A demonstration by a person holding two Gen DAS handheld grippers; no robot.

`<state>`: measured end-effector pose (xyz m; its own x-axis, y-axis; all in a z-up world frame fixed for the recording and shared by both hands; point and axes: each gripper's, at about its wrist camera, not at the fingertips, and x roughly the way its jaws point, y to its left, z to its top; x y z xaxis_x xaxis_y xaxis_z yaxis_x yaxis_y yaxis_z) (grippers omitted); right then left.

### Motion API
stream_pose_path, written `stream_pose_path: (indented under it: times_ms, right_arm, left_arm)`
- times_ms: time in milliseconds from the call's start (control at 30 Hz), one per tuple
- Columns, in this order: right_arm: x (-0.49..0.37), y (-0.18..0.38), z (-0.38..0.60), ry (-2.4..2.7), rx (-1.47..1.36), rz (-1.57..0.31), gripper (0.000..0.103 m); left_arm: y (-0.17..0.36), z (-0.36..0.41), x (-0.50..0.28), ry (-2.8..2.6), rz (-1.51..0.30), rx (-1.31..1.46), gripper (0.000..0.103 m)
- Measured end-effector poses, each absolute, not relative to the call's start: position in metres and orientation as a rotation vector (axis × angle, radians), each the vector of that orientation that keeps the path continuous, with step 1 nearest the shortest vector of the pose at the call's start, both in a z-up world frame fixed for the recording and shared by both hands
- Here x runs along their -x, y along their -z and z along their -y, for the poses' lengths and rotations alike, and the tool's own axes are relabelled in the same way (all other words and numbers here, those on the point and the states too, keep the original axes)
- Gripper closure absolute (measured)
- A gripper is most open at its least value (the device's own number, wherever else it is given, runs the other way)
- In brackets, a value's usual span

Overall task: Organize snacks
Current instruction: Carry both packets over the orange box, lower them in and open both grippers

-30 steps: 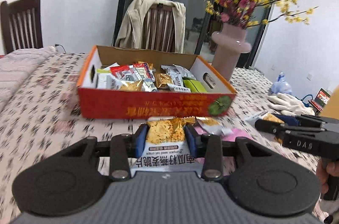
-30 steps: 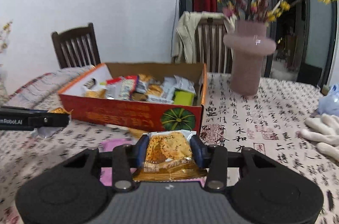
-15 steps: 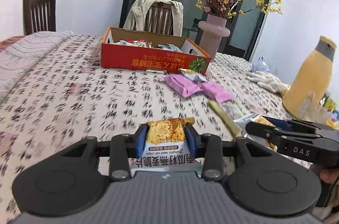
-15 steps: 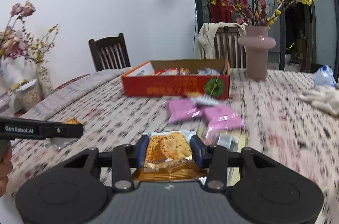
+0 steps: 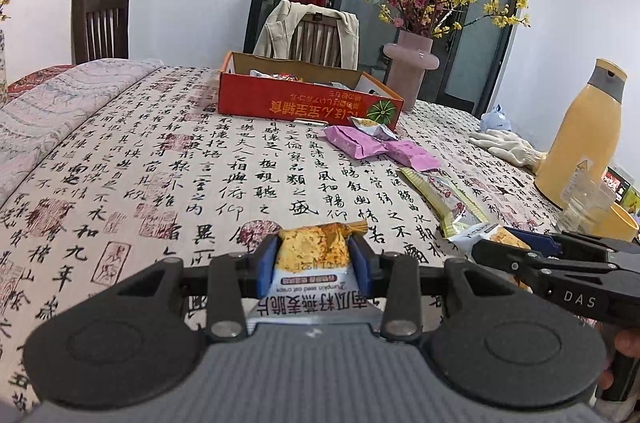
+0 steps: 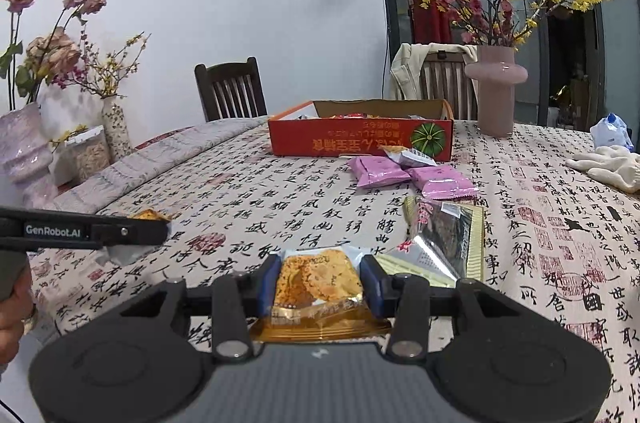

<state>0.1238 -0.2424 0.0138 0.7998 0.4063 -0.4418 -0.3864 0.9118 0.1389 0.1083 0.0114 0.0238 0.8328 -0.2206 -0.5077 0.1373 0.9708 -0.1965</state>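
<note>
My left gripper (image 5: pixel 314 255) is shut on a white-and-orange oat crisp packet (image 5: pixel 310 263), held above the near tablecloth. My right gripper (image 6: pixel 320 273) is shut on a gold-edged crisp packet (image 6: pixel 318 287); it also shows from the side (image 5: pixel 516 249) in the left wrist view. The red cardboard snack box (image 5: pixel 280 103) (image 6: pixel 340 143) sits far across the table with several packets inside. Two pink packets (image 5: pixel 356 145) (image 6: pixel 378 173) and a small silver packet (image 6: pixel 410 157) lie in front of the box. A long gold-edged packet (image 6: pixel 444 235) (image 5: pixel 444 197) lies just ahead of my right gripper.
A pink vase of flowers (image 6: pixel 496 87) stands right of the box. A yellow bottle (image 5: pixel 580 139), white gloves (image 6: pixel 608 165) and a clear cup (image 5: pixel 588 201) occupy the right side. Chairs (image 6: pixel 230 89) stand behind the table. Vases (image 6: pixel 24 155) crowd the left edge.
Both grippers have pulled back from the box toward the near side of the table, each keeping its packet. The box now looks far away and the loose packets lie between.
</note>
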Motion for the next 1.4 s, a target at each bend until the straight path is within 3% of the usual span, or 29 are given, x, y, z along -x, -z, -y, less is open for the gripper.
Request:
stream_pose_path:
  times_ms: [800, 1400]
  right_arm:
    - [-0.144, -0.011, 0.241, -0.419, -0.052, -0.514, 0.060]
    - [-0.218, -0.022, 0.232, -0.420, -0.046, -0.547, 0.060]
  left_arm:
    - [-0.018, -0.018, -0.132, 0.187, -0.596, 0.166, 0.063]
    - [-0.027, -0.028, -0.212, 0.174, -0.629, 0.169, 0.063]
